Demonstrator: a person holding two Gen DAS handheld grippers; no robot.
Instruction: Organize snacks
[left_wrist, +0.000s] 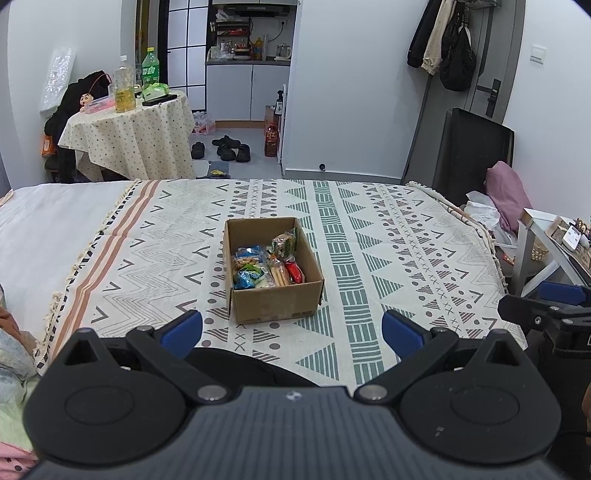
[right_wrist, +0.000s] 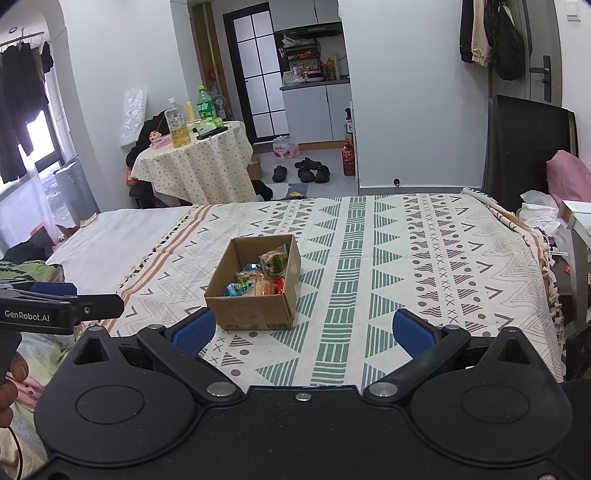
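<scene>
Snacks: a mixed lot of small wrapped packets, blue, green, red and tan, lying loose in the near half of an open cardboard box; the far half is sitting bare.

Box: resting flat on a patterned blanket that is covering the bed, roughly mid-blanket, flaps out of the way so the contents are reachable from above.

Left gripper: hovering just short of the box's near wall, fingers spread wide and carrying nothing, likely lining up on the packets.

Right gripper: hanging beside and to the right of the box, fingers likewise released and empty.

Surroundings: a small round table with a dotted cloth carrying bottles, shoes on the floor, coats hanging by the door, all well apart from the work.

Status, as judged: no packet is gripped and none is lying outside the box.
</scene>
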